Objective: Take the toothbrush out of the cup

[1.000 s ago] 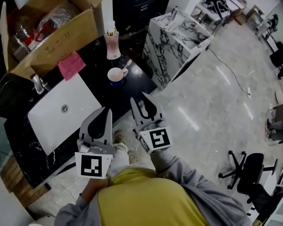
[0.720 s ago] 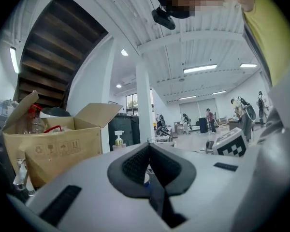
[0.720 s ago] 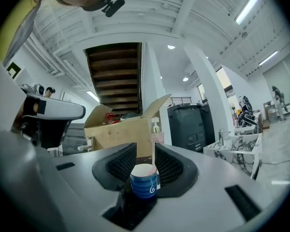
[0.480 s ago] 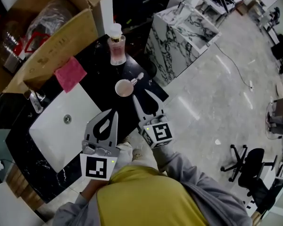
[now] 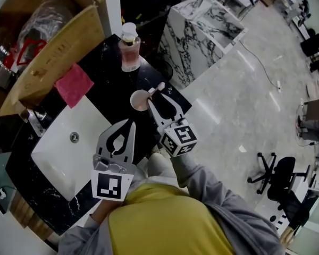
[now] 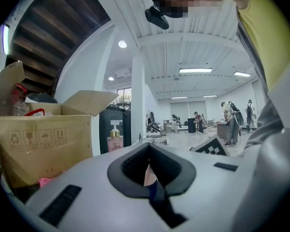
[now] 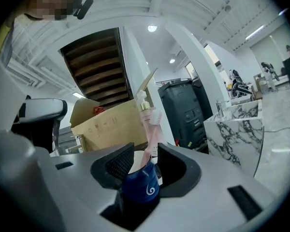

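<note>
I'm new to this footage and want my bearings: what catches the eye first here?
A blue cup holding a pink toothbrush sits between the opening jaws of the right gripper, near the edge of the black counter. Behind it stand a pink pump bottle and a large open cardboard box.

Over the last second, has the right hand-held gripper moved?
Yes: the right hand-held gripper closed in on the cup, which now sits between its opening jaws.

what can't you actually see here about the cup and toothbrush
- toothbrush, lower handle: right gripper view, hidden inside the cup.
- cup base: right gripper view, behind the right tool, whose jaws are opening around the cup.
- cup: left gripper view, only a sliver shows past the shut left tool.
</note>
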### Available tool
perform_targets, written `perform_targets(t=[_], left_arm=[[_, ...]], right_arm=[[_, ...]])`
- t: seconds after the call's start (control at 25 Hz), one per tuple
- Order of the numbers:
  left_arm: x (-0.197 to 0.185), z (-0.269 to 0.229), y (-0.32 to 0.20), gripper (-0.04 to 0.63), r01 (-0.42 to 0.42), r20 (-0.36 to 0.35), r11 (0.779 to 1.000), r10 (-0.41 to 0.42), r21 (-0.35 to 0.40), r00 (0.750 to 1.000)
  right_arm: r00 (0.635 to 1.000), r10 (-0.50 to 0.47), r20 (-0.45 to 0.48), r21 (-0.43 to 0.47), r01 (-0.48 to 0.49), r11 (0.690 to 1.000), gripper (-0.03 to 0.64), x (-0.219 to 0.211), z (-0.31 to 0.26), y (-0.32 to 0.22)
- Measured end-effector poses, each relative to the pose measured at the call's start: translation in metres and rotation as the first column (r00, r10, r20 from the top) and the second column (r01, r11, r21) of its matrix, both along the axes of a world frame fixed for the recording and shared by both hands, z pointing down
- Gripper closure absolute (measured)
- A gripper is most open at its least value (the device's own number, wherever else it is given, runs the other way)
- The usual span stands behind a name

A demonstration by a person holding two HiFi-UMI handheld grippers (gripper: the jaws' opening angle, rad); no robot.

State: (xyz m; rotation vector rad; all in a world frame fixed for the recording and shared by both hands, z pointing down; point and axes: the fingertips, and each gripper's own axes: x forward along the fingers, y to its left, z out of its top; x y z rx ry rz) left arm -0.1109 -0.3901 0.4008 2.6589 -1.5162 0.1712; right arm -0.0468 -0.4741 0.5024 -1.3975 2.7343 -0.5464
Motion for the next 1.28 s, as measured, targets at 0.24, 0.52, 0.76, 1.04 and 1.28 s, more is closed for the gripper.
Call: perform_targets(t=[0.24, 0.52, 0.76, 1.04, 1.28], left_arm=[[0.004, 0.004, -0.003, 0.594, 0.003, 0.008, 1.0, -0.002, -0.016, 1.0], [0.009, 0.0, -0.005, 0.594, 0.038, 0.025, 0.999, -0.038, -0.019, 0.999], [0.01, 0.0, -0.008, 0.594, 0.077, 0.026, 0.997, -0.077, -0.019, 0.997], [0.012, -0.013, -0.012, 0.594, 0.112, 0.029, 0.994, -0.112, 0.014, 0.993], [0.012, -0.03, -0.014, 0.594, 0.139, 0.026, 0.989, -0.141, 0.056, 0.99]], right_arm=[[0.996, -0.013, 0.087, -0.065, 0.019, 0.998, 0.454, -0.002, 0.004, -0.011], [0.987, -0.043, 0.153, -0.045, 0.051, 0.998, 0.504, 0.0, -0.007, -0.021], [0.979, -0.066, 0.193, -0.049, 0.077, 0.996, 0.595, 0.001, -0.014, -0.026], [0.983, -0.12, 0.142, 0.011, 0.12, 0.993, 0.597, 0.0, -0.049, -0.026], [0.986, -0.141, 0.085, 0.091, 0.133, 0.987, 0.597, 0.006, -0.093, -0.02]])
